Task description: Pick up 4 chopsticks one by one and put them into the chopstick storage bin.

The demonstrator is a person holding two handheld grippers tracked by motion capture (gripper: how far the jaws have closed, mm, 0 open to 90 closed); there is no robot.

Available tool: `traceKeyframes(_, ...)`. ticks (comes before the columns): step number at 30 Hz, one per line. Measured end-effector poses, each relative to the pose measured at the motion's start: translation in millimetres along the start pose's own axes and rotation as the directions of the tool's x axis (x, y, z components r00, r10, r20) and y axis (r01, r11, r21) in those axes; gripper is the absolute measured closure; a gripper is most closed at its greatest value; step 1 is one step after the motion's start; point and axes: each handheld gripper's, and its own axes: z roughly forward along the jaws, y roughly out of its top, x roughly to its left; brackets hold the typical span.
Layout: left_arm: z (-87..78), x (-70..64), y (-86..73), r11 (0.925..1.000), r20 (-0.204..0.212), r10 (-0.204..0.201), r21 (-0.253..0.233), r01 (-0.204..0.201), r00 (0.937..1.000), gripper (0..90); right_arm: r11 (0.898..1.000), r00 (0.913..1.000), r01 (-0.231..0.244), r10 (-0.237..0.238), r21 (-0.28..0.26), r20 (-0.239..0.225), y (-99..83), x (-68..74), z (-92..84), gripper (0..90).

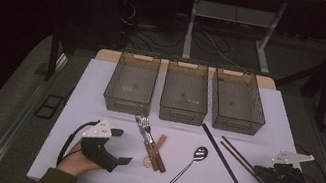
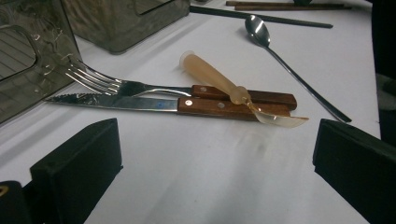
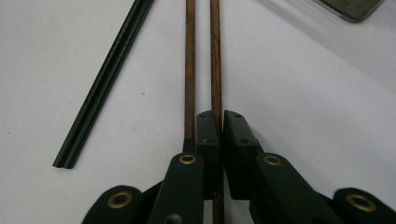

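Right gripper (image 3: 215,135) sits at the right edge of the white table (image 1: 100,90), jaws pressed together on one of the two brown wooden chopsticks (image 3: 215,56); the second brown stick lies just beside the left jaw, outside the grip. Black chopstick pair (image 3: 105,79) lies apart, further left. Left gripper (image 1: 121,146) rests at the table's left, jaws spread wide, nothing between them. Ahead of it: wooden-handled fork (image 2: 140,87) and knife (image 2: 154,103) side by side, a translucent plastic spoon (image 2: 224,84) lying across their handles, metal spoon (image 2: 280,51) beyond.
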Motion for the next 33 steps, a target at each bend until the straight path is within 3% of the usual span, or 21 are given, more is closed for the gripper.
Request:
traceKeyframes(8, 1.1, -1.3, 0.4, 1.0, 0.005, 0.002, 0.005, -0.002, 1.0, 0.4, 1.0, 1.0, 0.002, -0.002, -0.004, -0.001, 1.4, 0.2, -0.4, 84.9)
traceKeyframes(19, 1.5, -1.4, 0.3, 1.0, 0.007, -0.001, 0.008, 0.001, 1.0, 0.4, 0.997, 1.0, -0.002, 0.002, -0.071, -0.004, 3.4, -2.2, -9.0, 84.9)
traceKeyframes(33, 2.2, -3.5, 1.3, 0.9999, 0.012, 0.006, 0.01, -0.006, 0.9999, 0.4, 0.994, 0.9985, -0.019, 0.014, -0.107, -0.052, 9.8, 0.5, -17.8, 84.8)
